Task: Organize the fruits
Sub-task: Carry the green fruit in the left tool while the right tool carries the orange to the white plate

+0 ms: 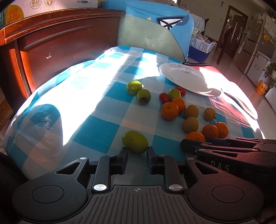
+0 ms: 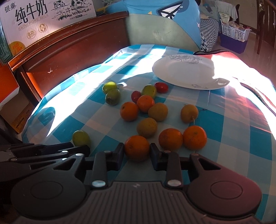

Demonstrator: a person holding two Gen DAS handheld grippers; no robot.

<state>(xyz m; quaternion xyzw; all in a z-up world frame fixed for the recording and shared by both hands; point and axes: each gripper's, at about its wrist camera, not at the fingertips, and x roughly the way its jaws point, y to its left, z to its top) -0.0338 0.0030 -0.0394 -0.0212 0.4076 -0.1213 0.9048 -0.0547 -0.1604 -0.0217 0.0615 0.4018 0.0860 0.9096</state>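
Fruit lies scattered on a blue-and-white checked cloth [image 1: 96, 124]. My left gripper [image 1: 136, 152] is shut on a green fruit [image 1: 134, 141], with a pad against each side of it as it rests on the cloth. My right gripper [image 2: 137, 152] is shut on an orange [image 2: 136, 147], also down on the cloth. Beyond them lie more oranges [image 2: 170, 138], brownish round fruits [image 2: 147, 127], green fruits [image 2: 113, 96] and red tomatoes [image 2: 161, 87]. A white plate [image 2: 182, 74] with a drawn pattern sits behind the fruit, with nothing on it.
A dark wooden headboard [image 1: 60, 43] rises at the left and back. A blue and grey cushion [image 1: 151, 34] leans behind the plate. A red mat [image 2: 241, 69] covers the right side. Milk cartons [image 2: 43, 15] stand behind the headboard. Strong sunlight washes out part of the cloth.
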